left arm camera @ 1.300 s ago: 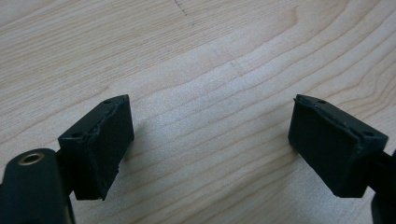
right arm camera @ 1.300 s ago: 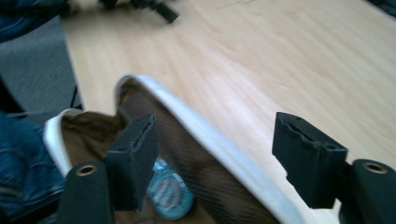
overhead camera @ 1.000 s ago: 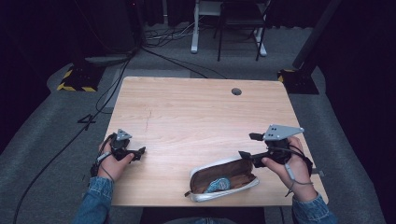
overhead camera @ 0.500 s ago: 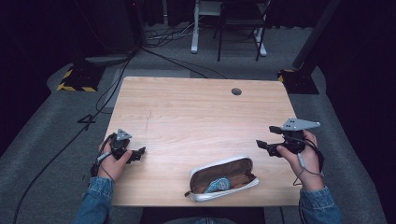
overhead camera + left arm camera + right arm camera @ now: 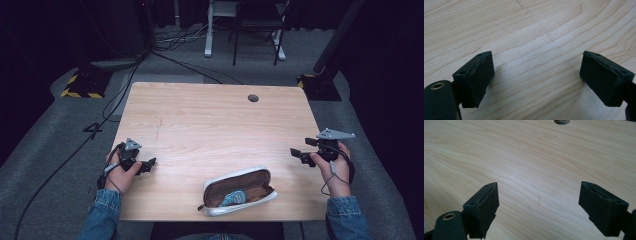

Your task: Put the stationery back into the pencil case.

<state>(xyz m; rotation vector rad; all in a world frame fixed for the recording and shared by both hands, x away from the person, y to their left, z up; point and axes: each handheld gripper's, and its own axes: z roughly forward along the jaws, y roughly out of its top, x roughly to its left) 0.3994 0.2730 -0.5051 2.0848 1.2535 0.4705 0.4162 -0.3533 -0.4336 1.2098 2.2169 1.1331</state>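
One open pouch lies at the counter's six o'clock edge, something blue inside. Left claw at eight, spread; right claw at four, jaws just opening, nothing between.

left gripper at 8 o'clock, jaws wide, nothing between; right gripper at 4 o'clock, jaws just been opening, empty

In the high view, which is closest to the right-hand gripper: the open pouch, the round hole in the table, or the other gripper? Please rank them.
From the right gripper:
1. Pouch, near the table's front edge, lying open.
2. Round hole, near the table's far edge.
3. Left gripper, across the table at its left side.
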